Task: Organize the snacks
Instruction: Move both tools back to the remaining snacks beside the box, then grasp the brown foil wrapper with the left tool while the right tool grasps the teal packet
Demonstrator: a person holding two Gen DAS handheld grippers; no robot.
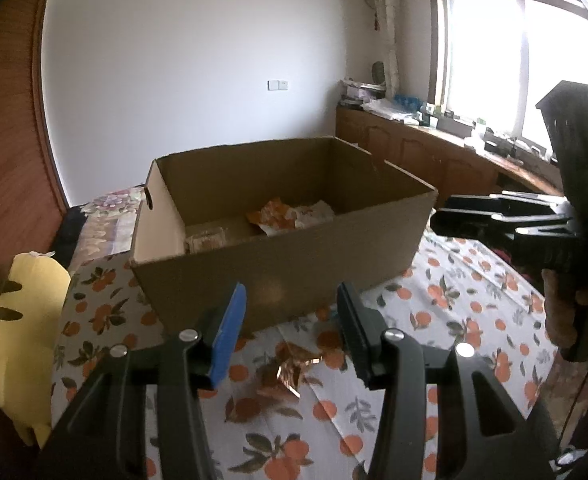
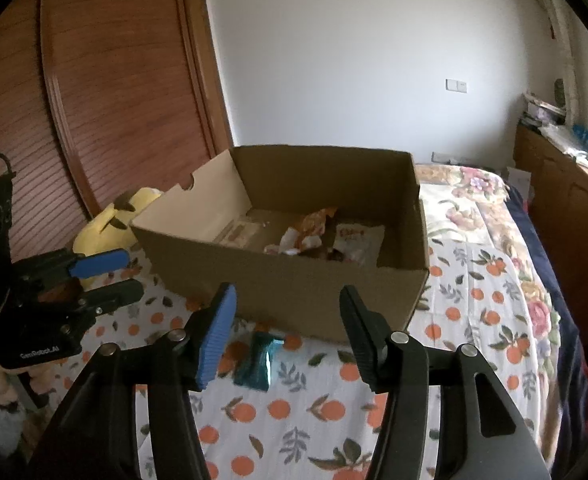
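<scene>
An open cardboard box point(image 1: 278, 276) stands on the orange-print cloth point(image 1: 434, 312). Inside lie an orange snack wrapper point(image 1: 272, 216) and white packets point(image 2: 356, 242). My left gripper point(image 1: 292, 292) is open just short of the box's near wall, with nothing between its fingers. Below it a shiny copper-brown wrapper point(image 1: 284, 374) lies on the cloth. My right gripper point(image 2: 288, 290) is open too, facing the same box point(image 2: 294, 296), and a teal foil wrapper point(image 2: 260, 360) lies on the cloth under it. Each gripper shows in the other's view: the right gripper point(image 1: 440, 213) at the right, the left gripper point(image 2: 133, 272) at the left.
A yellow plush toy point(image 1: 18, 328) sits left of the box beside the slatted wooden door point(image 2: 106, 92). A floral bedspread point(image 2: 490, 216) lies beyond the cloth. A wooden cabinet point(image 1: 422, 152) with clutter on top runs under the window.
</scene>
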